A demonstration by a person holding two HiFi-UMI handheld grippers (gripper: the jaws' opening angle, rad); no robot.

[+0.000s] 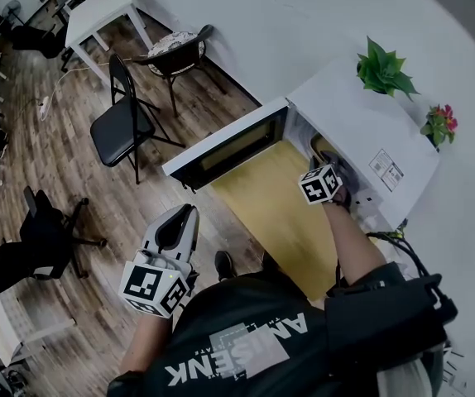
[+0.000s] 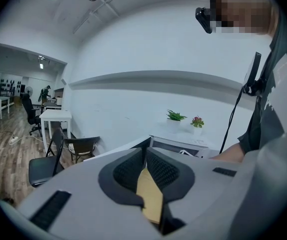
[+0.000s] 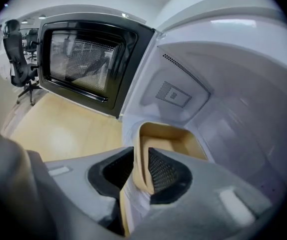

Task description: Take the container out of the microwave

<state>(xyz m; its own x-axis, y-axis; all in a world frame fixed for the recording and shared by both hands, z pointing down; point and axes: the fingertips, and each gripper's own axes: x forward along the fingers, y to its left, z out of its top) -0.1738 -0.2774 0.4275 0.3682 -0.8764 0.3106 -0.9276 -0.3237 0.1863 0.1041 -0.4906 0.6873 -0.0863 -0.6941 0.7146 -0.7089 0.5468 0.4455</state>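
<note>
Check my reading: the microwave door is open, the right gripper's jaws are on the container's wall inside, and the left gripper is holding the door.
Wrong on the left gripper: the head view shows it apart from the door, holding nothing. The rest stands: the door is open, and the jaws of the right gripper are on the wall of the container inside the microwave.

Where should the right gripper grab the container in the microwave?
Grip the container's near wall just below the rim, coming through the microwave's open front and angled down. The tub is open-topped with thin upright walls, so one jaw fits inside and one outside. The right gripper sits that way now, closed on that wall. The cavity roof likely rules out a straight-down approach.
</note>
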